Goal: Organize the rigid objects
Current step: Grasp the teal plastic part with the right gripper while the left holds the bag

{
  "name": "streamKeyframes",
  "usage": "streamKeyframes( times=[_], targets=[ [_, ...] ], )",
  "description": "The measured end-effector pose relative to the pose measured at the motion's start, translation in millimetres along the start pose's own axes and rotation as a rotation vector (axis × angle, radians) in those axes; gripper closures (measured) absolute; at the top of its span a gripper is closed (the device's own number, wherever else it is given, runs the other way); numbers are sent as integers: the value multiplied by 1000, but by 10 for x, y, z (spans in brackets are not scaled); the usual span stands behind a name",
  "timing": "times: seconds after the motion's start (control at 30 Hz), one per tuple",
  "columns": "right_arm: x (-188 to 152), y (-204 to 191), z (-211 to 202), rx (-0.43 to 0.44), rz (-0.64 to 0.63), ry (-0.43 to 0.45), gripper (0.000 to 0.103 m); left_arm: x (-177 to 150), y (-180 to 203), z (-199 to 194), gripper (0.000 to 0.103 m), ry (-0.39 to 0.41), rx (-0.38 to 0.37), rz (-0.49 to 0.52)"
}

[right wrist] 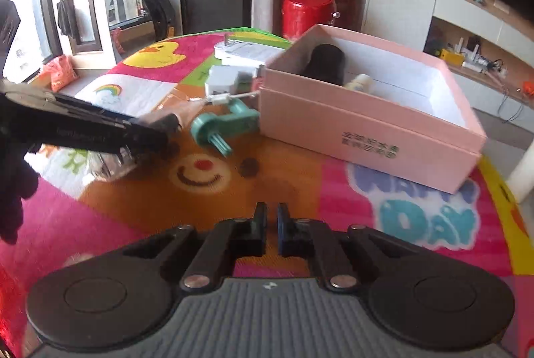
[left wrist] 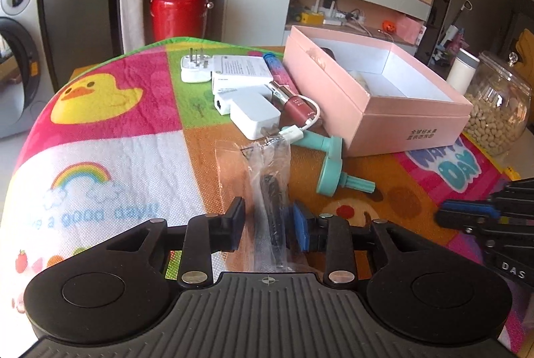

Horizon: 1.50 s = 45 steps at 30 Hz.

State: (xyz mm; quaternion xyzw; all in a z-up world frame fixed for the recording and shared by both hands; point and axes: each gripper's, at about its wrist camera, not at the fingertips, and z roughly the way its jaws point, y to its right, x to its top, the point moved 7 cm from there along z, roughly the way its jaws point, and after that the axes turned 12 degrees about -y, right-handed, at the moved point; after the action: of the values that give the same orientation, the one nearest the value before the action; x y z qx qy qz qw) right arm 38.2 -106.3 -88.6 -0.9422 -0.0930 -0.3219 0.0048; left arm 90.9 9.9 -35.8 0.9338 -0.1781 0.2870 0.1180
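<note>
My left gripper [left wrist: 268,224] is shut on a clear plastic bag [left wrist: 267,164] with a dark slim object inside, held just above the colourful mat [left wrist: 110,154]. The right wrist view shows that gripper [right wrist: 167,127] from the side, the bag [right wrist: 116,161] hanging under it. The right gripper [right wrist: 270,224] is shut with nothing between its pads, over the mat in front of the open pink box [right wrist: 350,124]. A black object [right wrist: 325,62] and a small white bottle [right wrist: 358,82] lie in the box. Beside the box [left wrist: 410,121] lie a teal handle [left wrist: 330,164], white chargers [left wrist: 253,114] and a red tube [left wrist: 297,107].
A glass jar of nuts [left wrist: 497,114] and a white canister [left wrist: 462,71] stand right of the box. A white plug adapter [left wrist: 195,67] lies at the mat's far edge. Off the table are a red bin [left wrist: 178,11] and a washing machine [right wrist: 143,1].
</note>
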Motion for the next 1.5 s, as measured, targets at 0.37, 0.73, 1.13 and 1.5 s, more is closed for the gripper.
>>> streamKeyframes(
  times=[0.37,0.73,1.13,1.5],
  targets=[
    [487,-234,103,133,113,83,48,-320,-152,-265,78,-31,11,32],
    [284,-307,147,142,59,-36,75,-354,-125,-290,73,-10,-33,5],
    [-445,626,-345,-438,-87,79,31,-324,638,-92,70,-11,-11,128],
    [-156,389,-268,26,205,61,22,-336,568,-106,71,2,-33,118]
  ],
)
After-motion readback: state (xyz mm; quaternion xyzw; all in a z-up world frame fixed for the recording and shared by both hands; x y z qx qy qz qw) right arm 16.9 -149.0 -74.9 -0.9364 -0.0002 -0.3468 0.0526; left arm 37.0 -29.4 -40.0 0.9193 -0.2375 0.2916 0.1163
